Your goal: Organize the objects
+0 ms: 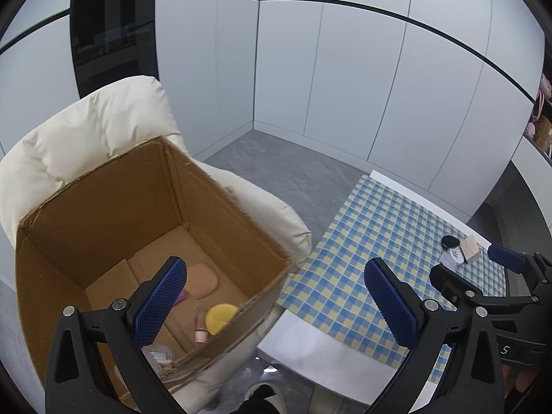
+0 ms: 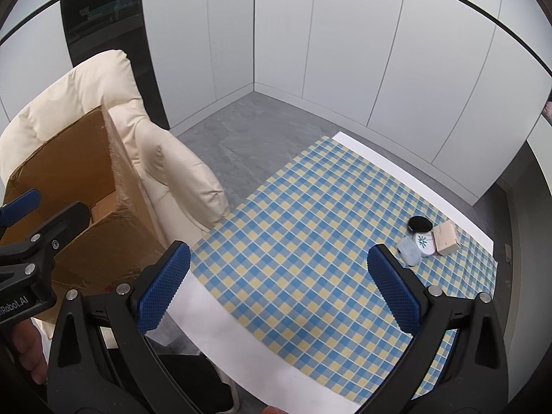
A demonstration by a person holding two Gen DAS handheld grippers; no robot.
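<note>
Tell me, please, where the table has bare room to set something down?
Most of the checked cloth is bare, from the armchair side across the middle. Only the far right corner is crowded: black-lidded jar, small tan box, clear container.

Right tongs (image 2: 277,286) gape empty above the checked tablecloth (image 2: 310,214).

An open cardboard box (image 1: 103,207) stands at the left, holding a yellow lid (image 1: 220,317), a small bottle (image 1: 200,324) and a tan pad (image 1: 203,281). A black-lidded jar (image 2: 420,225), a white round tin (image 2: 426,244) and a beige block (image 2: 446,238) lie together at the far right of the bench (image 2: 310,224).
</note>
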